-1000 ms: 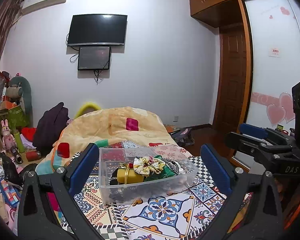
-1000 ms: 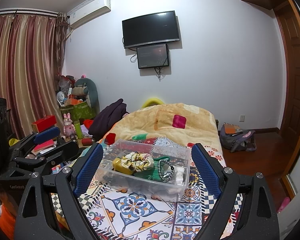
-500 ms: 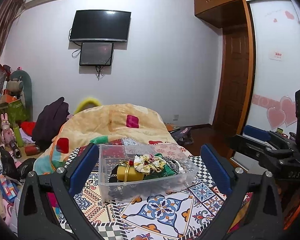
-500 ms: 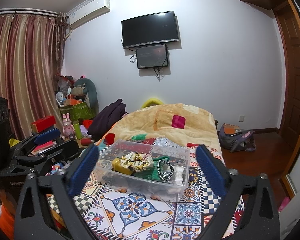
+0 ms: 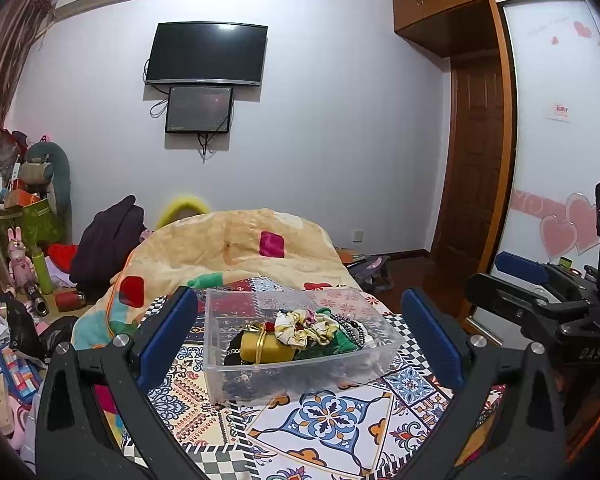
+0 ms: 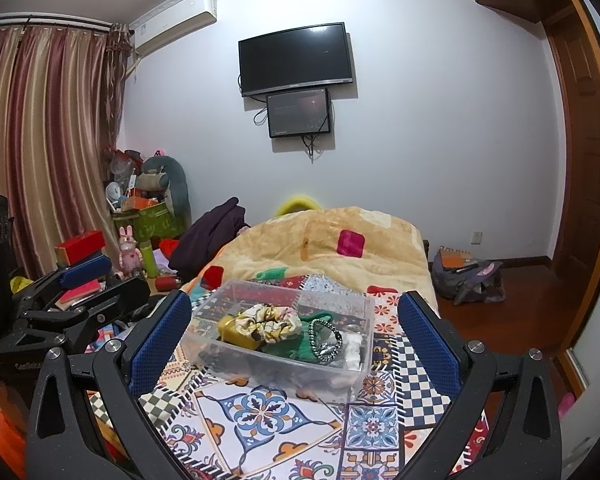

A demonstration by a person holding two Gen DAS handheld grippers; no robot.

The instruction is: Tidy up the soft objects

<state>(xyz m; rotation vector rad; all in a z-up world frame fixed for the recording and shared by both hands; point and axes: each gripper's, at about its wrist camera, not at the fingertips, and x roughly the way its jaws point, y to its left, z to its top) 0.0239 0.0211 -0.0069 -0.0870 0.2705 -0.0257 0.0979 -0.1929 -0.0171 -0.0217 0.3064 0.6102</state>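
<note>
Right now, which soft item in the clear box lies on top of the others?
The cream floral scrunchie; it rests over the yellow piece and the green cloth.

"DAS" in pale letters on the black body of the right tool [image 5: 520,280].

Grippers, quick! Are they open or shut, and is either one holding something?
Left gripper: open, holding nothing.
Right gripper: open, holding nothing.
</note>
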